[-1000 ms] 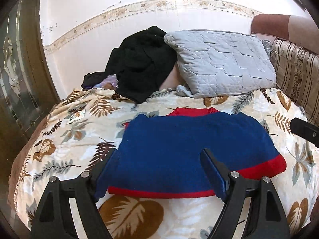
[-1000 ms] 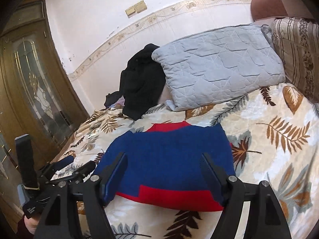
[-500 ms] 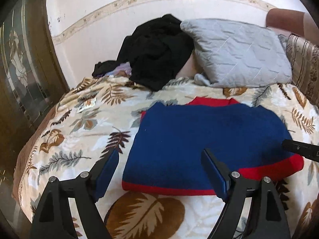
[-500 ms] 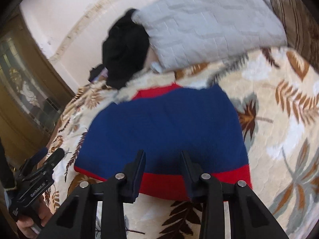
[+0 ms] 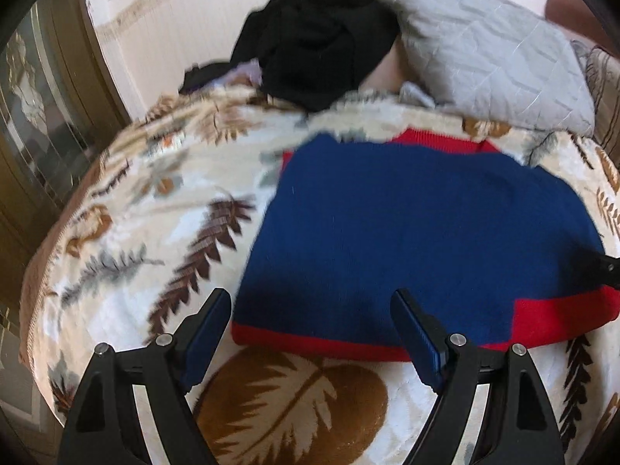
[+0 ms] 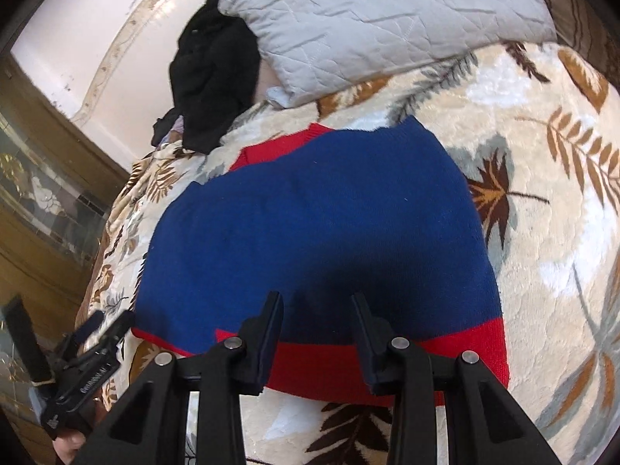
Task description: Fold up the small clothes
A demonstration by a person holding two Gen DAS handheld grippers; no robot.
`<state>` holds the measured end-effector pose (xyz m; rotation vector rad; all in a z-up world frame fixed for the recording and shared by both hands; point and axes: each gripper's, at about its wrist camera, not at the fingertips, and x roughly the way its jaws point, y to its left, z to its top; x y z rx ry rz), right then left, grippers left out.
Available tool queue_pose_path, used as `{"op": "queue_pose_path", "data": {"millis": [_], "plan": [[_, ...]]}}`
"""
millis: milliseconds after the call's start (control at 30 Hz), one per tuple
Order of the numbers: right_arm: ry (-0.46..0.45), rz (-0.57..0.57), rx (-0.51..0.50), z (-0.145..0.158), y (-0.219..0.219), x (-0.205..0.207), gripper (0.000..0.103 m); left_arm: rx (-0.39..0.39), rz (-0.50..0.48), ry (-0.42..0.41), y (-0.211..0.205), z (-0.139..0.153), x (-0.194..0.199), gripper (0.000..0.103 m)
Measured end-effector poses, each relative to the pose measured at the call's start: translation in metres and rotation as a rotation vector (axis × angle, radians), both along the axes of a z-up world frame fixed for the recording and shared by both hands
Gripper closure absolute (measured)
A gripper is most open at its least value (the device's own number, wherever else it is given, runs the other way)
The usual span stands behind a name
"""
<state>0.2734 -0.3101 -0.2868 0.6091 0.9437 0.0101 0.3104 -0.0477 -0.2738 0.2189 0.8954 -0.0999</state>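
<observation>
While it lies flat on the leaf-patterned bed [image 5: 128, 240], the blue sweater [image 5: 418, 232] stretches widthwise, its red hem toward the cameras and its red collar toward the grey pillow [image 6: 379, 19]. Black clothes [image 5: 321, 31] are heaped by the white wall. The left gripper [image 5: 310, 302] hangs wide open over the hem corner; the right gripper [image 6: 316, 302], jaws partly open, hovers above the hem, holding nothing.

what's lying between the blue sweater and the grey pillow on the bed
Only bare leaf-print blanket separates the blue sweater from the grey pillow; the right wrist view shows this best.
</observation>
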Motion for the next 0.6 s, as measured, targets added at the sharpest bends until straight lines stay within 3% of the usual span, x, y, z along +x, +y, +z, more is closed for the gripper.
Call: {"op": "queue_pose_path", "data": {"millis": [233, 367, 433, 533, 600], "plan": [[0.036, -0.011, 0.044, -0.014, -0.007, 0.007, 0.064, -0.014, 0.051, 0.154, 0.009, -0.035, 0.016, 0.018], [0.056, 0.013, 0.073, -0.019, -0.009, 0.012, 0.064, -0.044, 0.047, 0.153, 0.012, -0.029, 0.016, 0.018], [0.005, -0.016, 0.098, -0.01, -0.017, 0.013, 0.064, -0.077, 0.053, 0.128, 0.018, -0.021, 0.016, 0.018], [-0.065, -0.056, 0.067, 0.002, -0.035, 0.021, 0.064, -0.059, 0.079, 0.105, 0.026, -0.015, 0.02, 0.018], [-0.066, -0.082, 0.074, -0.001, -0.048, 0.032, 0.064, -0.049, 0.099, 0.102, 0.031, -0.016, 0.024, 0.018]]}}
